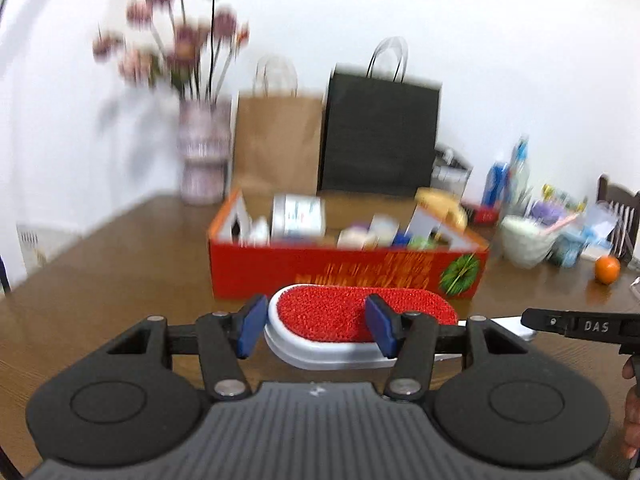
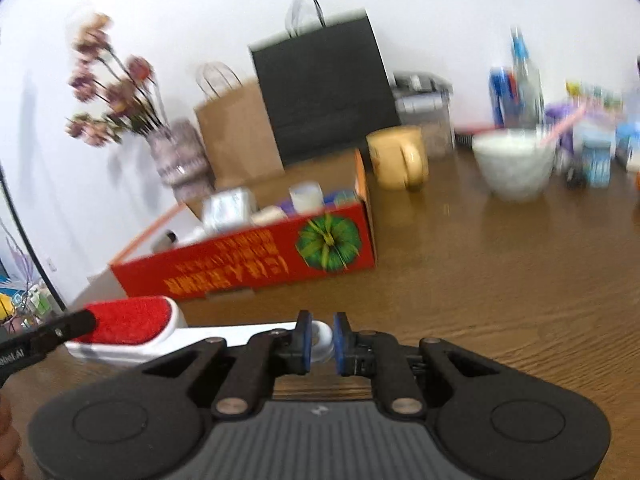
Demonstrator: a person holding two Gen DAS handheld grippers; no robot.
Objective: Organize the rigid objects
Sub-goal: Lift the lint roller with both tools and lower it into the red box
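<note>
Right wrist view: right hand-held gripper (image 2: pixel 322 344) clamps white, red-padded lint brush (image 2: pixel 132 326); left hand-held gripper (image 1: pixel 314 330) spread.

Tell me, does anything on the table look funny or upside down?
Yes. The red box has its yellow writing upside down from both cameras. Behind it, the yellow mug looks tilted, though that may be the fisheye lens.

this looks like a home, most likely a dining room. a brown wooden table (image 2: pixel 500 264) stands against a plain white wall, with a wooden chair (image 1: pixel 618 200) at its far right end. on it sit a vase of dried flowers (image 1: pixel 202 152), a brown paper bag (image 1: pixel 276 144) and a black paper bag (image 1: pixel 380 136), a yellow mug (image 2: pixel 398 158), a white bowl (image 2: pixel 514 164), an orange (image 1: pixel 607 269) and a red cardboard box (image 2: pixel 256 268) of small household bits.
</note>
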